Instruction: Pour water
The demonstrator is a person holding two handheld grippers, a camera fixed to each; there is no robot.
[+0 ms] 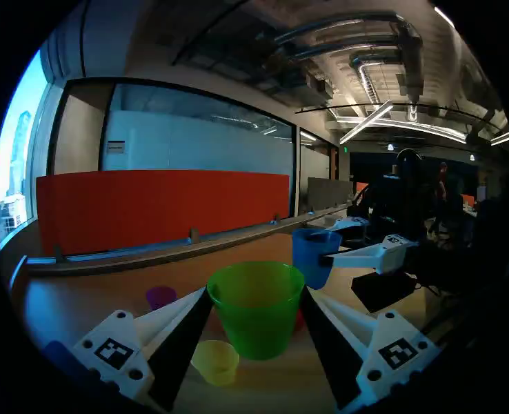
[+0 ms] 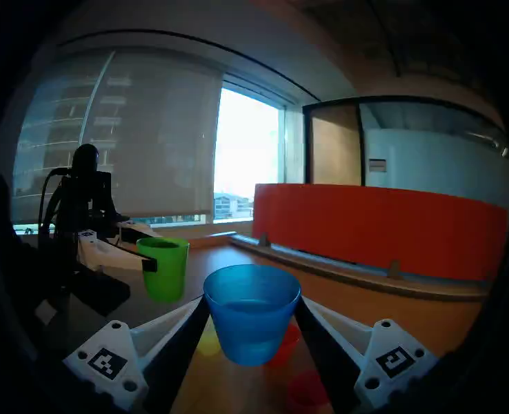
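As seen in the left gripper view: left claw (image 1: 254, 298) closed on green cup (image 1: 256, 330), both fingers pressed to its sides, cup upright. Farther off at right, right claw (image 1: 327, 245) gripping blue cup (image 1: 313, 259), also upright. Down on the wooden surface (image 1: 82, 303): purple cup (image 1: 161, 297), yellow cup (image 1: 216, 360), sliver of red cup (image 1: 299, 321) behind the green one. Dim office with ceiling lights (image 1: 365, 123) at back right.

As seen in the right gripper view: right claw (image 2: 252, 303) clamped on blue cup (image 2: 251, 338), a finger against each side. At left, left claw (image 2: 144, 250) holding green cup (image 2: 163, 272). Behind it, dark stand (image 2: 82, 186) and bright window (image 2: 247, 155). On the surface (image 2: 365, 303): yellow cup (image 2: 208, 341) partly hidden, red cup (image 2: 289, 339), second red cup (image 2: 308, 392) nearer.

Listed under both: orange partition (image 1: 165, 203) (image 2: 385, 228).

Count: claws, two; green, one; blue, one; yellow, one; purple, one; red, two.
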